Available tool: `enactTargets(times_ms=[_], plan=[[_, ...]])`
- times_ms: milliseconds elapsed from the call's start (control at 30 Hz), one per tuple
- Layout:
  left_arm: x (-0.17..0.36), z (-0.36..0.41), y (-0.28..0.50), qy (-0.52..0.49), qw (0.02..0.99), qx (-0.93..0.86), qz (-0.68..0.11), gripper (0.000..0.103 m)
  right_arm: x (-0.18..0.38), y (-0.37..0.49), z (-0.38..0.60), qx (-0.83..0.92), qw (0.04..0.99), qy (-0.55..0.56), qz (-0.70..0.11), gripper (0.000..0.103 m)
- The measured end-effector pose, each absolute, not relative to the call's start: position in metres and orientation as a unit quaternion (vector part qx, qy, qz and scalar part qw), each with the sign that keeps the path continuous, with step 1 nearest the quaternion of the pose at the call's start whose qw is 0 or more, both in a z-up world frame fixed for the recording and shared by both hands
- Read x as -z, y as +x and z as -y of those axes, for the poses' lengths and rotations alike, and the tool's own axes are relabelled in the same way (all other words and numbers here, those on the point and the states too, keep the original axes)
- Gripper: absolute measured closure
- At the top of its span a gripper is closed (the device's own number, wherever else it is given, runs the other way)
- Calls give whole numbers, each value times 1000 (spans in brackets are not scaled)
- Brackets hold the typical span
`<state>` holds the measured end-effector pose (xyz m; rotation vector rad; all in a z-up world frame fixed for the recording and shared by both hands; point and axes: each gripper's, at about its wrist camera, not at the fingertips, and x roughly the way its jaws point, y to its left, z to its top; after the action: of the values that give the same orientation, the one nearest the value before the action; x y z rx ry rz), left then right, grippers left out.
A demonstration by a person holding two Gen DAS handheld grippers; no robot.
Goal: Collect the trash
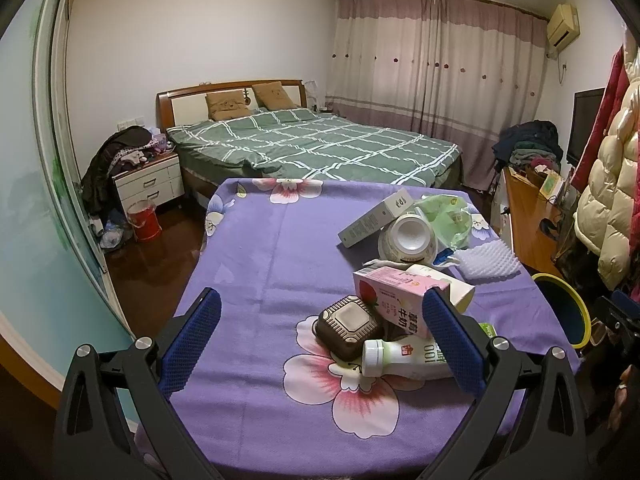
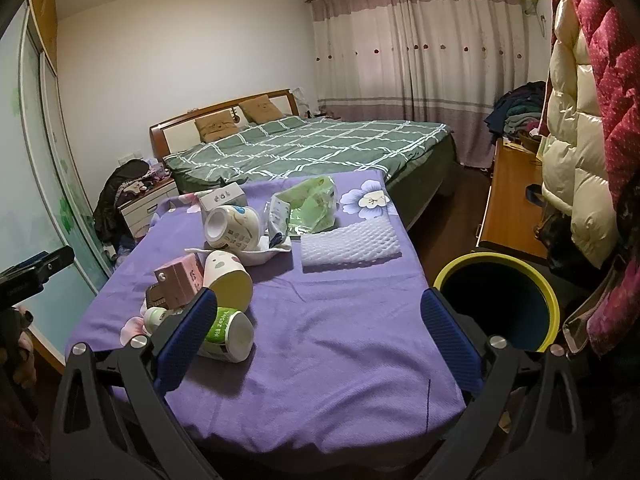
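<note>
Left wrist: tool (image 1: 320,344) level, agape.

Matt purple cloth (image 2: 340,340) covers the table; at its 1 o'clock, dimpled white foam sheet (image 2: 350,246); at 10 o'clock, glossy plastic bottle (image 1: 408,358), pink paper carton (image 1: 394,300), ribbed brown plastic box (image 1: 347,326)

Landmark: bed (image 1: 316,148), green checked cover, wooden headboard against the far wall.

- Two tan pillows (image 1: 248,102) at the head of the bed, leaning on the headboard.
- Nightstand (image 1: 150,180) just beside the bed's left side — white drawers, clothes heaped on top.
- Red bucket (image 1: 144,222) on the floor in front of the nightstand.
- Curtains (image 1: 432,68) behind the bed's far side, drawn shut.
- Air conditioner (image 1: 563,26) high on the wall, right of the curtains.
- Television (image 1: 584,124) right of the bed's foot — dark screen.
- Coats (image 2: 580,128) hanging further right, cream and red.
</note>
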<state>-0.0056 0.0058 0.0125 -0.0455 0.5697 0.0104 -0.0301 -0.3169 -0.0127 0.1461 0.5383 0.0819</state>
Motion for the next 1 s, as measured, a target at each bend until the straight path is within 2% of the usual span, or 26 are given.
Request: enactTargets(times_ms=[1000], plan=[[-24, -8, -11, -20, 962, -5, -271, 4, 9, -30, 318, -47, 962, 81, -256, 6]])
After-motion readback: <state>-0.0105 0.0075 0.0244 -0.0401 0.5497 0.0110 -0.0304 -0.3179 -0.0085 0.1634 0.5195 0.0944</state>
